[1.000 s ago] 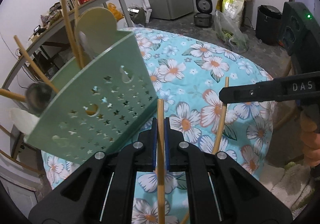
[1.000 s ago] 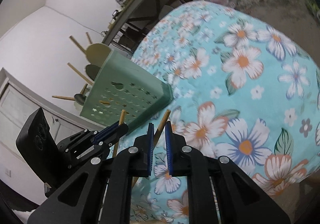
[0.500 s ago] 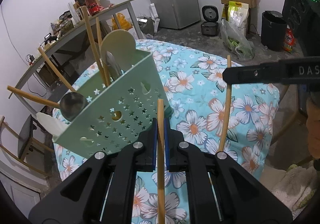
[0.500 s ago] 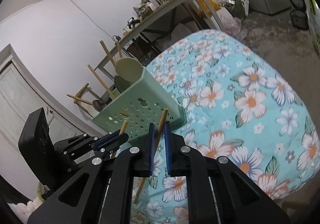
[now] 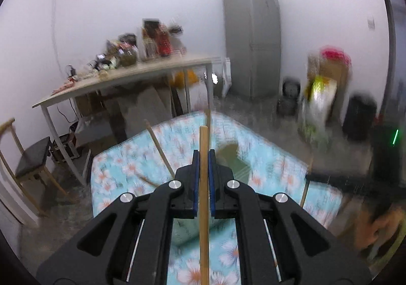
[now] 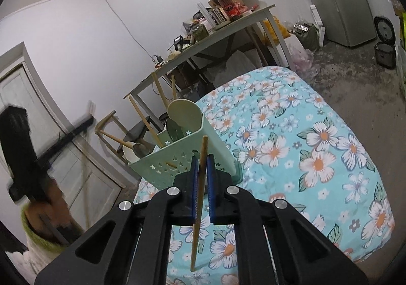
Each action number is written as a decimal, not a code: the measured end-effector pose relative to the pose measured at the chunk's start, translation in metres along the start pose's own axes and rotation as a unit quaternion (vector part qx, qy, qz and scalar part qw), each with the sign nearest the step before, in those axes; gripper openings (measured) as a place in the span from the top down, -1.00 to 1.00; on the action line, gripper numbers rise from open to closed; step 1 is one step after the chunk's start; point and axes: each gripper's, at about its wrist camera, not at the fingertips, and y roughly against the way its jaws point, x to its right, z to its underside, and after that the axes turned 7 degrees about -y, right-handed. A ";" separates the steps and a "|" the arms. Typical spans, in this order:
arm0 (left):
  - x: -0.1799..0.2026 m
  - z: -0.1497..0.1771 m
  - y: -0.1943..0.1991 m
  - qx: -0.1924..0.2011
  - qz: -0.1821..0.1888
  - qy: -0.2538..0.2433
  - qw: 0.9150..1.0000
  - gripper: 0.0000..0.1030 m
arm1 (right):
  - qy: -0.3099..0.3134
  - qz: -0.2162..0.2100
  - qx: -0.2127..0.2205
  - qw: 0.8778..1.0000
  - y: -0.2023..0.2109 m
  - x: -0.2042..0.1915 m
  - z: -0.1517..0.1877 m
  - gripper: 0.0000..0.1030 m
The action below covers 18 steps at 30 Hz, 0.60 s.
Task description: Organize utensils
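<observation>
Your left tool (image 5: 202,158) now sits higher, clamping its chopstick (image 5: 203,198); holder (image 6: 187,155) drops beneath. Right tool (image 6: 201,165) grips second chopstick (image 6: 199,198).

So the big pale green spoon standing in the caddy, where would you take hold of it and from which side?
Grip the pale green spoon by its round bowl, the only part showing above the green utensil caddy; its handle is buried inside. Come from above, jaws across the thin flat bowl, since wooden handles crowd its far side. Both the left gripper and right gripper already hold chopsticks.
</observation>
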 end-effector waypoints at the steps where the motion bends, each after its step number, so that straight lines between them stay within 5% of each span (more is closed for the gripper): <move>1: -0.010 -0.011 0.010 0.026 0.002 0.019 0.999 0.89 | 0.001 0.000 0.001 1.000 0.000 -0.001 -0.001 0.87; 5: -0.030 -0.040 0.040 0.122 0.002 0.064 0.990 0.89 | 0.003 -0.002 0.001 1.000 -0.004 0.000 -0.005 0.87; 10: -0.044 -0.067 0.052 0.230 0.010 0.113 0.966 0.89 | 0.004 -0.003 0.000 1.000 -0.008 0.000 -0.009 0.87; 18: -0.050 -0.072 0.009 0.268 0.003 0.179 0.947 0.89 | -0.015 -0.003 -0.014 1.000 -0.023 0.013 -0.012 0.87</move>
